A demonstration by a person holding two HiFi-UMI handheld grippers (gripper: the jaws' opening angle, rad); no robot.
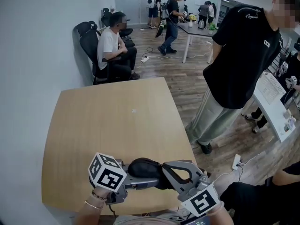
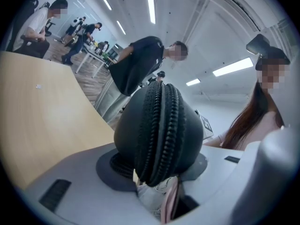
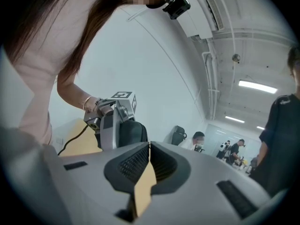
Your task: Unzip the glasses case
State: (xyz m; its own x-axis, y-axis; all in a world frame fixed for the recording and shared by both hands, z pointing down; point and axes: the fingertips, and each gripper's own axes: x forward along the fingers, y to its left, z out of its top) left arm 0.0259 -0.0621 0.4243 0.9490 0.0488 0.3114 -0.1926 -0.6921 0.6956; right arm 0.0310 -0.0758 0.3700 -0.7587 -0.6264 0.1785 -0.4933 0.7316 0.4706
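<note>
The black glasses case (image 1: 144,168) hangs over the near edge of the wooden table (image 1: 117,121), with my left gripper (image 1: 142,181) shut on it. In the left gripper view the case (image 2: 159,125) stands on end between the pads, its zipper teeth running up the middle. My right gripper (image 1: 164,171) points left at the case's right end, jaws shut, tips touching. In the right gripper view my right gripper (image 3: 149,146) has its pads pressed together with nothing visible between them. The case (image 3: 135,132) lies just beyond, beside the left gripper's body (image 3: 108,123). No zipper pull shows.
A person in a black shirt (image 1: 243,55) stands close to the table's right side. Another sits on a chair (image 1: 112,46) beyond the far edge. A white desk (image 1: 274,104) is at the right, and more people stand at a table (image 1: 197,29) further back.
</note>
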